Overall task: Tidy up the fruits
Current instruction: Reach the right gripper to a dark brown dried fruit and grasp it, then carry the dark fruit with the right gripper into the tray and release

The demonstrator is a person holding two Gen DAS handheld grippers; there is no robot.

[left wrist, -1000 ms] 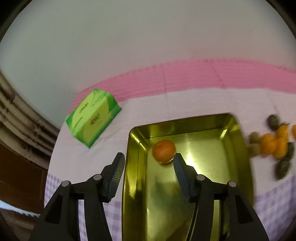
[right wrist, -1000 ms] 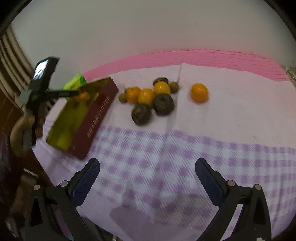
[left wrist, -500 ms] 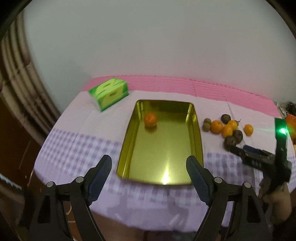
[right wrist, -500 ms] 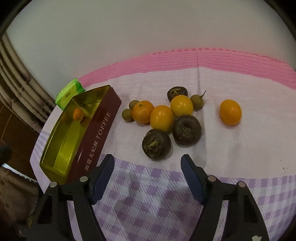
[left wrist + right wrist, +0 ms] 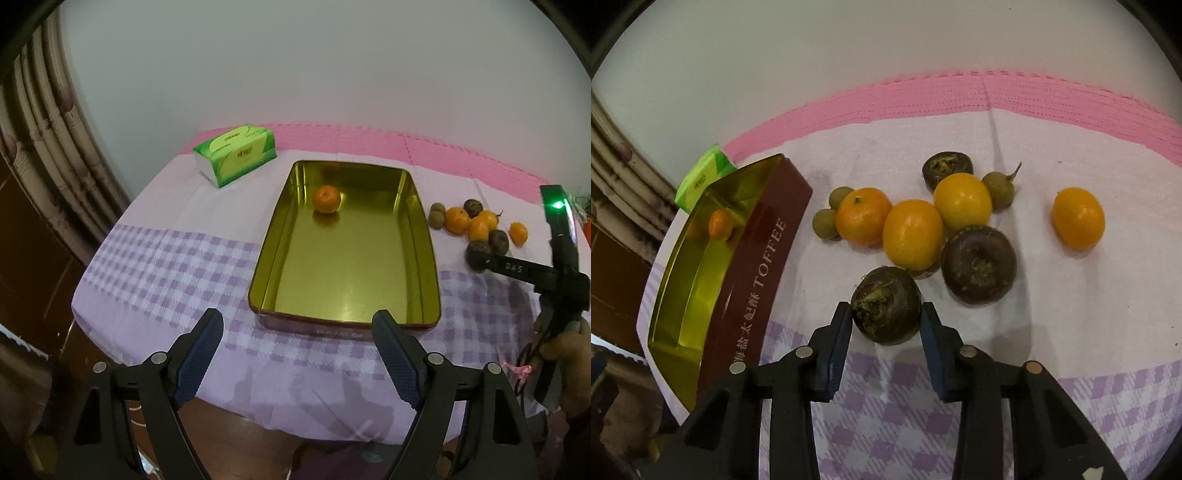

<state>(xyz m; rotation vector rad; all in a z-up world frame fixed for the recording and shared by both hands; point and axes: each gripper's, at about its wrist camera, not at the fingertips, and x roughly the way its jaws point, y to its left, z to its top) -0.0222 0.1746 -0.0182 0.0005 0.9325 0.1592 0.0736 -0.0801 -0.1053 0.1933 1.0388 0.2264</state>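
A dark brown fruit (image 5: 886, 306) is sitting on the tablecloth (image 5: 1071, 302) at the near edge of the fruit pile, right between the pads of the right gripper (image 5: 886, 317). The jaws are closing on it, with both pads pressing against its sides. Just behind it, a second dark fruit (image 5: 979, 264) is lying against three oranges (image 5: 912, 234), with a third dark fruit (image 5: 947, 166) and small green-brown fruits (image 5: 825, 223) around them. One more orange (image 5: 1078, 218) is sitting apart to the right.

To the left of the pile, a gold-lined tin (image 5: 421, 206) is holding a single orange (image 5: 326, 199) near its far end. The left gripper (image 5: 297, 354) is hovering in front of the tin's near edge, jaws spread wide and gripping nothing. A green tissue pack (image 5: 236, 153) is lying beyond the tin's far left corner.
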